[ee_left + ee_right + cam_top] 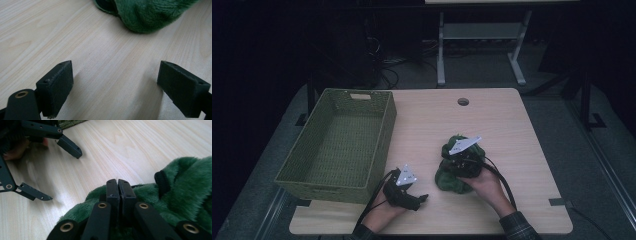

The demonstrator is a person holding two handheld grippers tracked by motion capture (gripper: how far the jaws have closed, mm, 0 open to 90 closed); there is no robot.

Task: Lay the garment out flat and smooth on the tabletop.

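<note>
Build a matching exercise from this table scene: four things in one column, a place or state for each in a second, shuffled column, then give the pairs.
Things:
1. green plush cloth
2. woven basket
3. left tongs
4. right tongs

Places or states:
A. jaws wide apart over bare wood
B. sits at the table's left edge, nothing inside
C. jaws pressed together on the fabric
D. bunched in a heap on the tabletop

Pairs: 1-D, 2-B, 3-A, 4-C
</note>
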